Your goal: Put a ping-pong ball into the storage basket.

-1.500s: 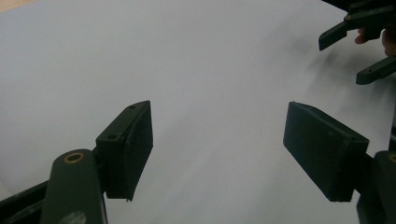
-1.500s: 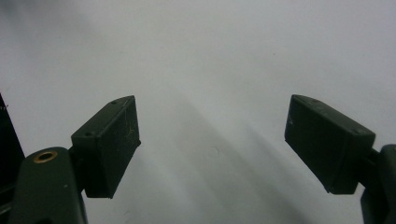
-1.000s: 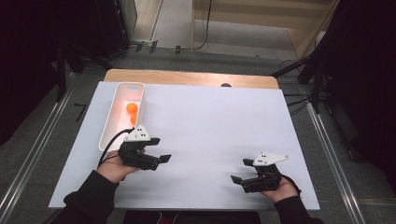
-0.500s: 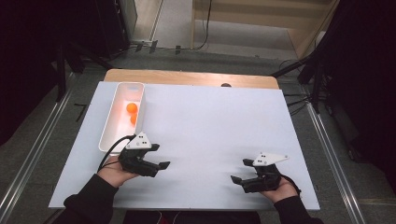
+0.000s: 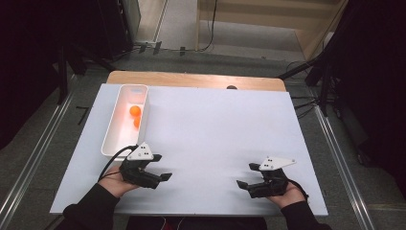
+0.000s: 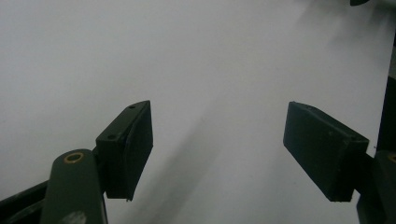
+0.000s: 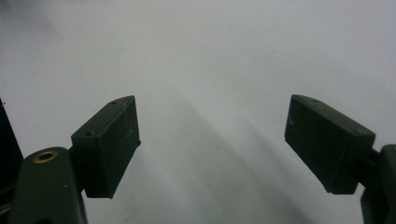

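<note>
The left tool (image 5: 160, 172) sits near the front edge of the tabletop (image 5: 215, 134), toward its left corner, held in the person's left hand (image 5: 115, 184) with its jaws pointing toward the middle of the board. In the left gripper view the left tool (image 6: 217, 154) has its two black jaws spread apart with bare white surface between them, so it is released and grasps nothing. The right tool (image 5: 246, 178) lies near the front edge toward the right corner, in the right hand (image 5: 289, 194), its jaws pointing left toward the other tool; the two are well apart. In the right gripper view the right tool (image 7: 210, 149) also shows its jaws standing wide over plain white surface, released and empty. A white tray (image 5: 111, 139) lies lengthwise along the left edge of the tabletop, running from near the far left corner toward the front, with its near end just beyond the left tool. Two orange balls lie in its far half: one ball (image 5: 135, 110) nearer the far end and a second ball (image 5: 137, 122) just in front of it, against the tray's right wall. Neither tool touches the tray or the balls.
</note>
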The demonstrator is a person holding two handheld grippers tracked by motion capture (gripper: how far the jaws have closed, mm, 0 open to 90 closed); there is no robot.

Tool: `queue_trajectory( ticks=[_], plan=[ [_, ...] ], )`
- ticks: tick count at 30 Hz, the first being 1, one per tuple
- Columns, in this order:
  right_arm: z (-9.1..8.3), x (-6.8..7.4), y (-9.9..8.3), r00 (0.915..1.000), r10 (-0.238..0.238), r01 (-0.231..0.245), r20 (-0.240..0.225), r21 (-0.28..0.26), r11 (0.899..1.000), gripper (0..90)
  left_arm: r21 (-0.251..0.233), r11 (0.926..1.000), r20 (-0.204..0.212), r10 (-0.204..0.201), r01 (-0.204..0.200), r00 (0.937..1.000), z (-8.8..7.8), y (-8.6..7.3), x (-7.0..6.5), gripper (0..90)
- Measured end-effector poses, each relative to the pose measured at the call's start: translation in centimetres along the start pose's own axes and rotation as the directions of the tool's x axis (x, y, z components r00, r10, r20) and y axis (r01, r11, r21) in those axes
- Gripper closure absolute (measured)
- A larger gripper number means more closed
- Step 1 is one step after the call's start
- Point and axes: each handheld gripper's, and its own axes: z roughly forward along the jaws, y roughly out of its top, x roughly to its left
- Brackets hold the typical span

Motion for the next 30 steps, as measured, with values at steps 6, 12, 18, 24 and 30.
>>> queue_trajectory(
  ticks=[6,12,18,24,30],
  plan=[
    [0.0,0.0,0.0,1.0000,0.001,-0.001,0.002,0.001,1.000,16.4,-0.016,0.9998,0.005,-0.010,0.010,0.9999,-0.1,-0.6,0.1,24.5],
    [0.0,0.0,0.0,1.0000,0.005,-0.005,0.005,0.002,1.000,16.4,-0.013,0.9998,0.011,-0.016,0.016,0.9998,-0.2,-1.1,0.2,24.5],
    [0.0,-0.1,0.0,1.0000,0.004,-0.004,0.006,0.002,1.000,16.4,-0.016,0.9996,0.011,-0.021,0.022,0.9997,-0.6,-1.6,0.3,24.5],
    [0.0,-0.1,-0.1,1.0000,0.003,-0.003,0.005,0.003,1.000,16.4,-0.012,0.9999,0.028,-0.012,0.012,0.9995,-0.7,-2.0,0.3,22.6],
    [0.0,-0.1,-0.1,1.0000,0.005,-0.005,0.004,0.003,1.000,16.4,0.005,1.0000,0.028,0.003,-0.004,0.9996,-1.0,-2.5,0.3,22.7]
  ],
)
